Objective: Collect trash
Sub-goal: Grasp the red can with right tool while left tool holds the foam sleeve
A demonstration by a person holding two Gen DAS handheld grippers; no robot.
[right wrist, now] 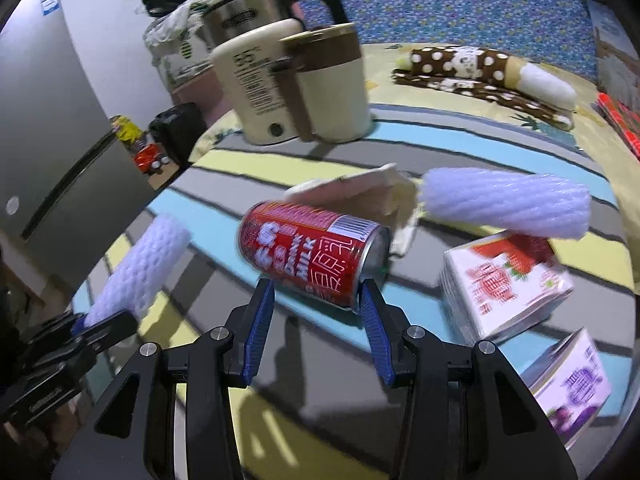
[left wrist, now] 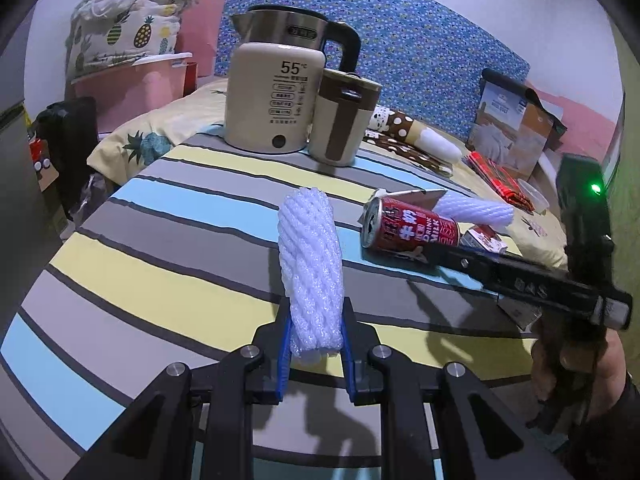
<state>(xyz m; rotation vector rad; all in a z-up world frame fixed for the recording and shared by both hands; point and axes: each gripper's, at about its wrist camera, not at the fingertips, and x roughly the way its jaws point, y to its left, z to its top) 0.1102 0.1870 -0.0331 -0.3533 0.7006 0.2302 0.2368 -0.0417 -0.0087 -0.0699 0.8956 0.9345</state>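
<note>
My left gripper is shut on a white foam net sleeve and holds it over the striped table; it also shows in the right wrist view. My right gripper is open, its blue pads on either side of a red milk can lying on its side; I cannot tell if they touch. In the left wrist view the right gripper reaches the can from the right. A second foam sleeve, crumpled paper, a strawberry carton and a purple carton lie nearby.
A cream kettle and a cream-and-brown mug stand at the table's far side. Beyond lie a polka-dot cloth, a boxed item and a bed with pineapple bedding. A grey fridge stands at the left.
</note>
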